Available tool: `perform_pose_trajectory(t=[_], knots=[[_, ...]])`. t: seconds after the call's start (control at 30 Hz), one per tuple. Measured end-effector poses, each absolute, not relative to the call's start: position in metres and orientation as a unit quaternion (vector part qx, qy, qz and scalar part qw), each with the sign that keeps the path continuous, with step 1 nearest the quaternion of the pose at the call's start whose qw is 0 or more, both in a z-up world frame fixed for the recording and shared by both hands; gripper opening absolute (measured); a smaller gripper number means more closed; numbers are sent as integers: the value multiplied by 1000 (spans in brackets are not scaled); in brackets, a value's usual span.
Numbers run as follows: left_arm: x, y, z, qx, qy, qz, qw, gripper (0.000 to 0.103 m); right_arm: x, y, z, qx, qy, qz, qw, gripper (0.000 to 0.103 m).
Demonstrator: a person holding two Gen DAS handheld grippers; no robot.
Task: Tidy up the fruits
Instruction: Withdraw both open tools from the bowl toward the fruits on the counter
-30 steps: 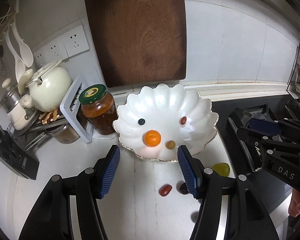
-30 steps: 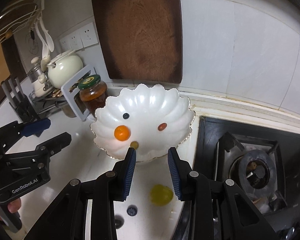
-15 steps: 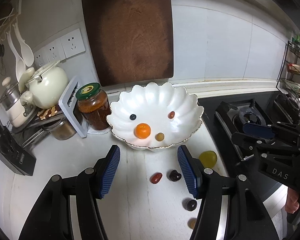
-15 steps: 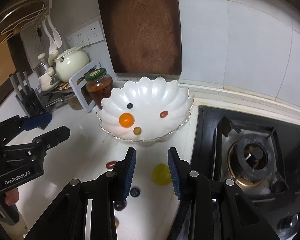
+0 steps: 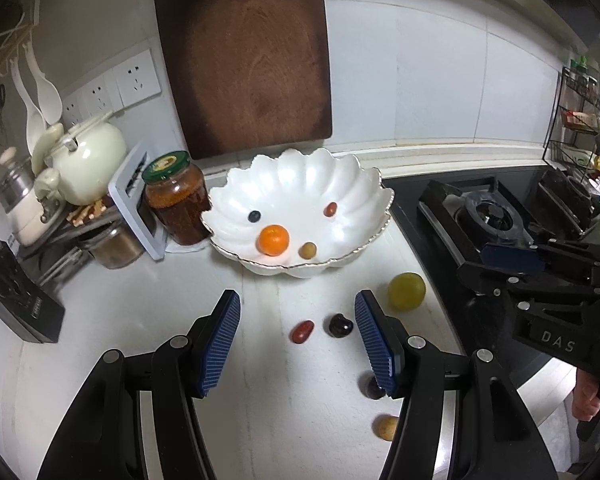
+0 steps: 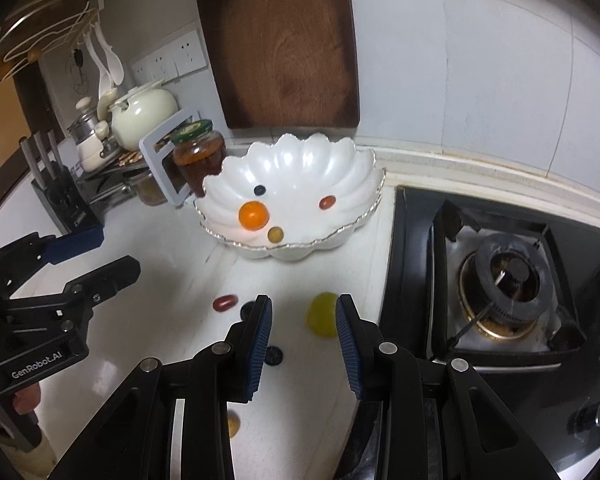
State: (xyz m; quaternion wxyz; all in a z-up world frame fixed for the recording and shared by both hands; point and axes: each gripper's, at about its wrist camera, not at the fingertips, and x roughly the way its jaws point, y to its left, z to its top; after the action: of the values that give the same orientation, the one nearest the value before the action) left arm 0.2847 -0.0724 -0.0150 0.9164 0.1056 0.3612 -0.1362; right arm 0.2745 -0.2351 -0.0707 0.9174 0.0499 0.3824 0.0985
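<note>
Left wrist view: the white scalloped bowl [image 5: 300, 184] sits on the white surface [image 5: 140, 300] and holds an orange [image 5: 274, 239], a blueberry [image 5: 254, 216], a small red fruit [image 5: 331, 209] and a small tan one [image 5: 309, 250]. Beside it stands a green-lidded jar [image 5: 177, 200] of reddish-brown preserve. Outside the bowl, on the surface, lie a green fruit [image 6: 322, 315], a red date [image 5: 302, 331] and a dark cherry [image 5: 340, 325]. The left tool [image 5: 298, 342] hangs open and empty; the right tool [image 6: 304, 344] stands narrowly parted, gripping nothing, with the green fruit just beyond its tips.
</note>
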Motion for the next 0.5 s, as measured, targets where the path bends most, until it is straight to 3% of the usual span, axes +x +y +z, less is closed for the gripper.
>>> perform_pose_trajectory(t=[0.23, 0.33, 0.5], knots=[[289, -75, -30, 101, 378, -153, 907, 59, 274, -234, -80, 55, 397, 96, 911, 35], [292, -77, -36, 99, 384, -156, 905, 59, 276, -234, -85, 56, 401, 94, 910, 45], [298, -79, -48, 100, 392, -162, 900, 59, 281, -235, -90, 48, 402, 83, 911, 46]])
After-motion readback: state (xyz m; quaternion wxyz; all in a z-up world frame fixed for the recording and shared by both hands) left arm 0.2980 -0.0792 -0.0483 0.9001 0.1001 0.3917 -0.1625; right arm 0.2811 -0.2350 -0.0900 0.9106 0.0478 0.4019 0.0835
